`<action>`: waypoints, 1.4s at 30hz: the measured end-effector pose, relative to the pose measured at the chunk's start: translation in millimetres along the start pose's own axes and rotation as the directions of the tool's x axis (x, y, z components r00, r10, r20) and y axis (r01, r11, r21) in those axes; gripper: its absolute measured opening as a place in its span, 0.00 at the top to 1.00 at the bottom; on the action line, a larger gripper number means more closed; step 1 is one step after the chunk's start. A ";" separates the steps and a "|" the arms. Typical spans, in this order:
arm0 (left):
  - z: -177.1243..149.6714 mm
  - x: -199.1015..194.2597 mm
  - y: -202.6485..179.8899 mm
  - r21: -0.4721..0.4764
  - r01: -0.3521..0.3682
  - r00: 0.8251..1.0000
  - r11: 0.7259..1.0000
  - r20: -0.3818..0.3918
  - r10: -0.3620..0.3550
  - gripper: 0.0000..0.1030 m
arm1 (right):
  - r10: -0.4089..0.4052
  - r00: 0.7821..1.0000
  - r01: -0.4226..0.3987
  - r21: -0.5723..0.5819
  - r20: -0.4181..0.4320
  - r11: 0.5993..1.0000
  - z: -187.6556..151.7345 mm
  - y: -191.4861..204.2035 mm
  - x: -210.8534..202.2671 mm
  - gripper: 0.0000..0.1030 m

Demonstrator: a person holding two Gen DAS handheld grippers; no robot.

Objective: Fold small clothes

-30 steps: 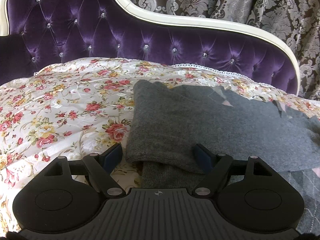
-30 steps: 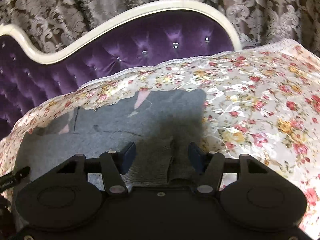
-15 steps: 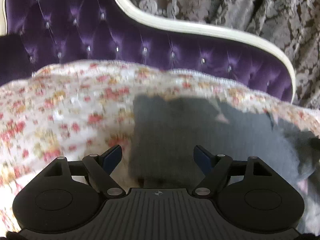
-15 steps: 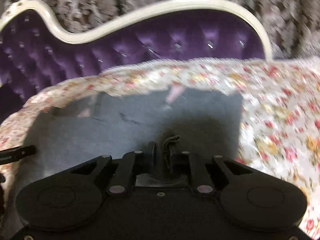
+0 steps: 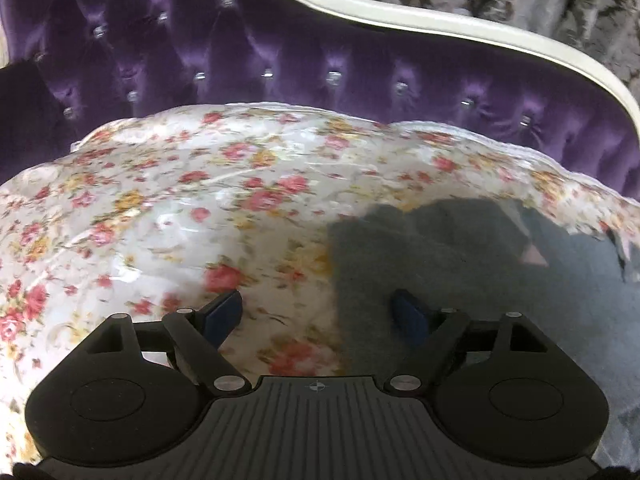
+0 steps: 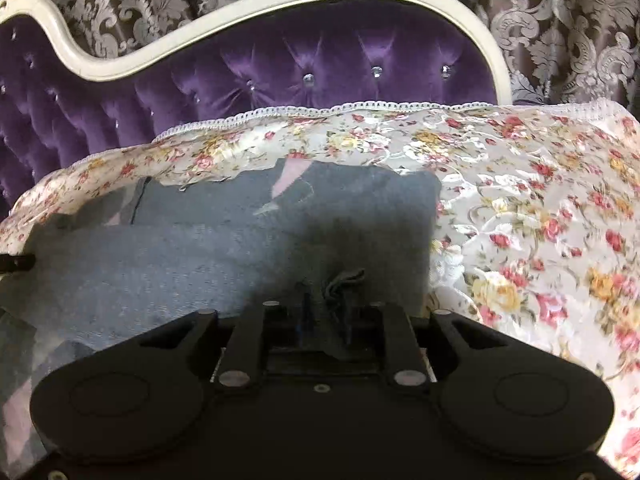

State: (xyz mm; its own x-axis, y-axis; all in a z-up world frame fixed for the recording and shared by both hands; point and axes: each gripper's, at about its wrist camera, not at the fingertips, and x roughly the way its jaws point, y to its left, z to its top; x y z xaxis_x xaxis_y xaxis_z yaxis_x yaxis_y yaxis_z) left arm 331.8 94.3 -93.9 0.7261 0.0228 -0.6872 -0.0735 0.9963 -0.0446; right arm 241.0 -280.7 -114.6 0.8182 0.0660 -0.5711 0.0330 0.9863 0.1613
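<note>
A grey knit garment (image 6: 208, 248) lies spread on the floral bedspread (image 6: 520, 208). My right gripper (image 6: 326, 300) is shut on a bunched fold of its near edge, with wrinkled cloth sticking up between the fingers. In the left wrist view the same garment (image 5: 500, 280) lies to the right. My left gripper (image 5: 318, 312) is open and empty. Its left finger (image 5: 224, 312) is over the bedspread (image 5: 160, 208). Its right finger (image 5: 408, 312) is over the garment's left edge.
A purple tufted headboard (image 5: 280, 56) with a cream frame (image 6: 280, 4) stands behind the bed, with patterned curtains (image 6: 560, 20) beyond. The lace-trimmed edge of the bedspread (image 6: 320, 111) runs along the headboard.
My right gripper closed on the garment's near edge and bunched it. My left gripper shifted left, so the garment's left edge now sits between its fingers; it stayed open.
</note>
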 end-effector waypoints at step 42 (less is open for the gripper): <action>-18.1 -86.9 41.4 -0.024 0.084 0.996 0.996 0.045 -0.083 0.31 | -0.024 0.999 0.024 -0.032 0.025 0.999 -19.2 2.6 -36.9 0.07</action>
State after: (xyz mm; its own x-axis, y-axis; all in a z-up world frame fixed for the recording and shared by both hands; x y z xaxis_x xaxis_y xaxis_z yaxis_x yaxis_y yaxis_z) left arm 253.3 132.0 -49.1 0.7595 -0.0566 -0.6481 -0.0281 0.9924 -0.1195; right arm 199.9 -277.7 -108.6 0.8311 0.0389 -0.5548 0.0347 0.9920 0.1216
